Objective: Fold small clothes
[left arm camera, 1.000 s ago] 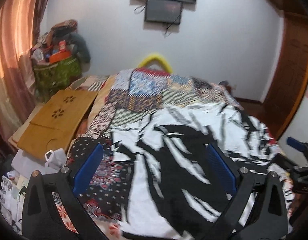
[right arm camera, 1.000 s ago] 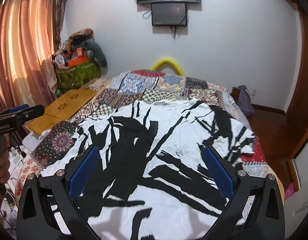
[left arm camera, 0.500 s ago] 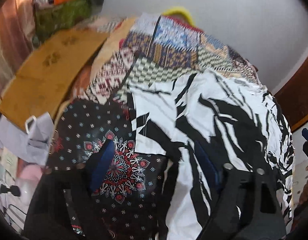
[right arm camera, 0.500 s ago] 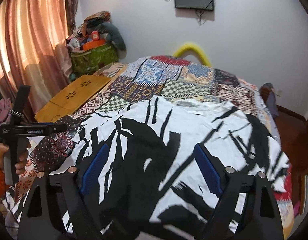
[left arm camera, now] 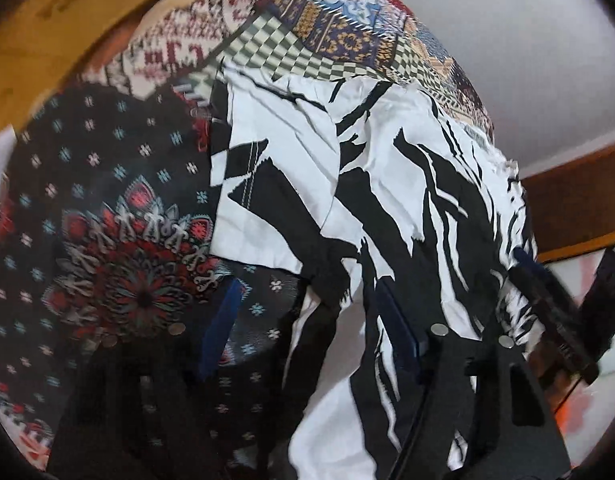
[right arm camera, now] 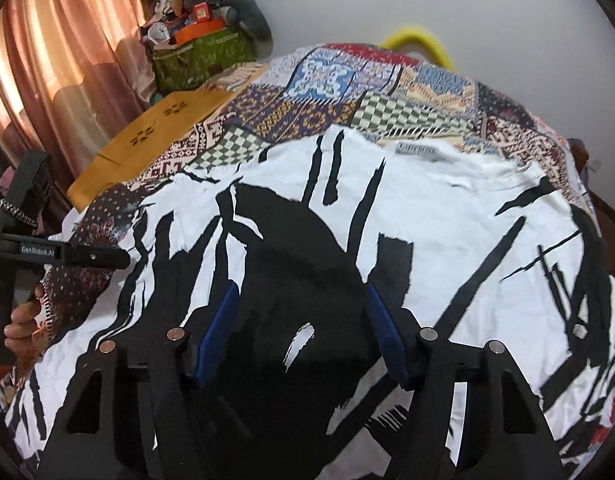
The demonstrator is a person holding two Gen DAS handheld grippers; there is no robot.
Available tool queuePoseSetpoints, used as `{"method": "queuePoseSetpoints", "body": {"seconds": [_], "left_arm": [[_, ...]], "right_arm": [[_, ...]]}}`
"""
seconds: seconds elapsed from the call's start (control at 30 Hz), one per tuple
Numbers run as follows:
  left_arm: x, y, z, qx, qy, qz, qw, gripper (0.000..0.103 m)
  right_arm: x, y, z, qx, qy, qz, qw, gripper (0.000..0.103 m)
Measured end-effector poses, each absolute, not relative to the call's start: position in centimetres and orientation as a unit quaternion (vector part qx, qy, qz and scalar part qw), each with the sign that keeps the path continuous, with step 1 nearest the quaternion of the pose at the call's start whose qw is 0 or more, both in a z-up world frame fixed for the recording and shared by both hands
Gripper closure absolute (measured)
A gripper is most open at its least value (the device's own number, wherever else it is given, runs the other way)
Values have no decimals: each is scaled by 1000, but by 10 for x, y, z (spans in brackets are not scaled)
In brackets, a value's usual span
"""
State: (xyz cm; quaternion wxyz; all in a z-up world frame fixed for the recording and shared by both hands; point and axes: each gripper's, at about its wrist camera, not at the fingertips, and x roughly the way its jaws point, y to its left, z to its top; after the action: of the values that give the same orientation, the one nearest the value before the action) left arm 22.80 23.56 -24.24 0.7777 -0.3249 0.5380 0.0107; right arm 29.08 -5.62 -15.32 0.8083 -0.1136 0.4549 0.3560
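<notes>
A white shirt with black brush-stroke print (right arm camera: 447,232) lies spread flat on the patchwork bedspread (right arm camera: 331,92), collar label at the far end. My right gripper (right arm camera: 303,320) hovers open low over its dark middle patch. In the left wrist view the shirt (left arm camera: 387,184) fills the right half, its left sleeve (left arm camera: 275,168) lying on the dark flower patch (left arm camera: 107,208). My left gripper (left arm camera: 307,320) is open just above the shirt's left edge below the sleeve, holding nothing. It also shows from the side in the right wrist view (right arm camera: 107,258).
A wooden lap tray (right arm camera: 147,136) lies on the bed's left side. A green bag piled with things (right arm camera: 199,52) stands by the curtain (right arm camera: 47,64). A yellow hoop (right arm camera: 419,40) is behind the bed. The right gripper's finger (left arm camera: 547,308) shows at the shirt's right edge.
Both grippers have dropped and tilted down toward the shirt. Their jaws have narrowed but stay open. The left one has moved closer to the sleeve side.
</notes>
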Motion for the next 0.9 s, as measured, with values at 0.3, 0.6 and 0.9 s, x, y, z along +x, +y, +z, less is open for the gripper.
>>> {"method": "queuePoseSetpoints", "body": {"seconds": [0.3, 0.6, 0.9], "left_arm": [[254, 244, -247, -335, 520, 32, 785, 69], [266, 224, -221, -229, 489, 66, 839, 95], [254, 141, -147, -38, 407, 45, 912, 96]], "right_arm": [[296, -60, -165, -99, 478, 359, 795, 41], [291, -74, -151, -97, 468, 350, 806, 41], [283, -96, -122, -107, 439, 335, 826, 41]]}}
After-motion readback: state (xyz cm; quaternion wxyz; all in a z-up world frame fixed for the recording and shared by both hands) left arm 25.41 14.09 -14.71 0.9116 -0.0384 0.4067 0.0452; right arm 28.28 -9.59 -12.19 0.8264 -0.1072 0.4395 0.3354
